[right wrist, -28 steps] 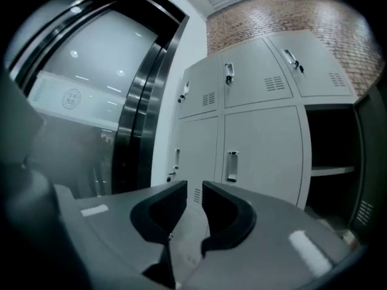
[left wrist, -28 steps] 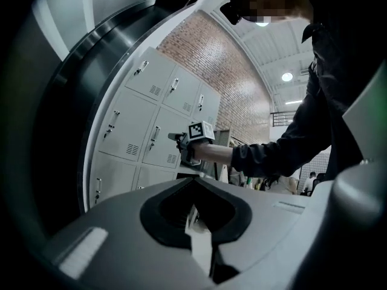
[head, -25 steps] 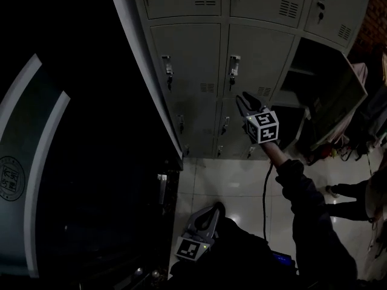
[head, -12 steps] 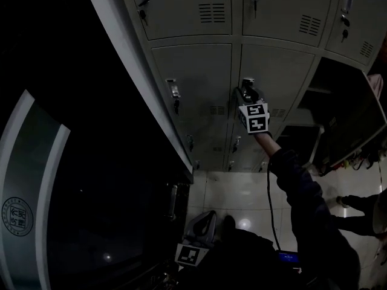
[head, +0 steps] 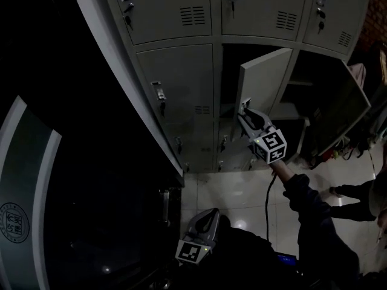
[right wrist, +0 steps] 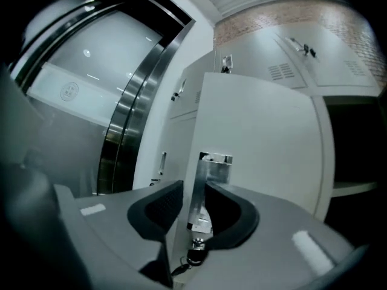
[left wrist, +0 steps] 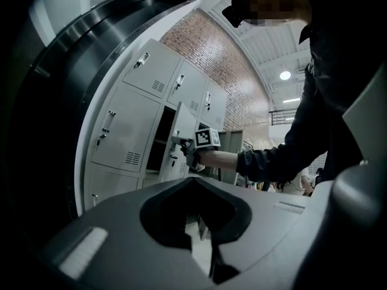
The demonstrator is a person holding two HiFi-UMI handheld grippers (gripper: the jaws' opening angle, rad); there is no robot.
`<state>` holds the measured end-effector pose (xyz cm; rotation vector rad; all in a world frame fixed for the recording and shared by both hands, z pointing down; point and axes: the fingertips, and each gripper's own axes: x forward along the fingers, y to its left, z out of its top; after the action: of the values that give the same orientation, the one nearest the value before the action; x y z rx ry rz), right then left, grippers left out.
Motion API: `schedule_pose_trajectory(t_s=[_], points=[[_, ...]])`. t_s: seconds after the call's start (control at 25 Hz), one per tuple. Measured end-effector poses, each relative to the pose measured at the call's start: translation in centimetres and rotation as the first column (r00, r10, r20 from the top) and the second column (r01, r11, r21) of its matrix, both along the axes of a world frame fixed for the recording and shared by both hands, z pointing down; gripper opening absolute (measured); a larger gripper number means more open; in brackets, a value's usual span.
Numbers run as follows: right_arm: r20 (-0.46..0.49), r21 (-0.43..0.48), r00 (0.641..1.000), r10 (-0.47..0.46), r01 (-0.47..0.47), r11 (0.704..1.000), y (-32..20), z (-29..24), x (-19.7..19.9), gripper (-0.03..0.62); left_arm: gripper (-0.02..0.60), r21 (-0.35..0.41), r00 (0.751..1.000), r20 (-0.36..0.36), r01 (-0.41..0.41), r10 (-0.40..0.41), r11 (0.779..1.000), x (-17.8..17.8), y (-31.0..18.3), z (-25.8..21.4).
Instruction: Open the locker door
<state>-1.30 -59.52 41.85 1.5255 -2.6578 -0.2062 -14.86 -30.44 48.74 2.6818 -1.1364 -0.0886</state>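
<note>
The grey locker door in the middle row stands swung partly out from the bank of lockers. My right gripper is at the door's free edge, and its jaws straddle the metal handle. The right pad touches the handle, with a thin gap on the left. A key hangs below it in the lock. The dark compartment shows behind the door. My left gripper hangs low by my body, shut and empty, pointing toward the lockers.
A second locker to the right stands wide open, its door sticking out. A dark curved wall fills the left. A person is on the tiled floor at the right. A cable hangs from my right arm.
The locker door was flush half a second ago and has now swung out toward me. My right gripper moved from the shut door's handle back and down with it. The left gripper stayed low.
</note>
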Motion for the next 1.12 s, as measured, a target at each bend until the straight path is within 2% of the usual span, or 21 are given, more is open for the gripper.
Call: schedule_pose_trajectory(t_s=[0.04,0.08,0.2,0.24,0.44,0.6,0.76,0.88,1.0,1.12], points=[[0.003,0.007,1.000,0.022,-0.022,1.000,2.1,0.2,1.5,0.100,0.018,0.005,1.000,-0.002,-0.010,0.010,1.000,0.0,0.9,-0.1],[0.005,0.007,0.999,0.051,-0.051,0.999,4.1,0.4,3.1,0.055,0.018,0.008,1.000,-0.004,-0.018,0.018,1.000,-0.1,1.8,-0.2],[-0.001,-0.025,0.994,0.111,-0.111,0.994,8.4,1.3,7.3,0.049,0.018,0.006,0.999,-0.005,-0.034,0.034,0.999,-0.5,5.0,-0.1],[-0.013,-0.032,0.992,0.123,-0.123,0.992,9.1,1.3,8.2,0.017,0.018,0.004,0.999,-0.005,-0.037,0.037,0.999,-0.7,6.1,0.0],[-0.026,-0.082,0.981,0.194,-0.196,0.977,11.8,1.4,9.9,0.012,0.018,-0.032,0.999,-0.027,-0.040,0.039,0.999,-1.1,11.6,1.0],[-0.041,-0.131,0.984,0.172,-0.176,0.976,18.8,4.1,7.7,0.012,0.018,-0.060,0.999,-0.031,-0.041,0.039,0.997,-0.5,15.5,1.5],[-0.043,-0.148,0.997,0.071,-0.077,0.986,31.3,8.5,1.9,0.002,0.018,-0.097,0.999,-0.038,-0.017,0.013,0.995,-0.1,17.8,2.6],[0.006,-0.217,0.998,0.059,-0.056,0.975,41.1,11.4,-1.0,0.000,0.018,-0.086,1.000,-0.024,-0.007,0.005,0.996,0.5,19.7,3.1],[0.071,-0.247,0.996,0.062,-0.043,0.968,48.8,11.6,-2.2,0.000,0.018,-0.078,1.000,-0.012,0.004,-0.005,0.997,1.7,21.5,3.2],[0.121,-0.242,0.990,0.068,-0.038,0.970,55.2,10.7,-1.4,0.000,0.018,-0.064,1.000,0.009,-0.007,0.008,0.998,4.1,24.6,3.2]])
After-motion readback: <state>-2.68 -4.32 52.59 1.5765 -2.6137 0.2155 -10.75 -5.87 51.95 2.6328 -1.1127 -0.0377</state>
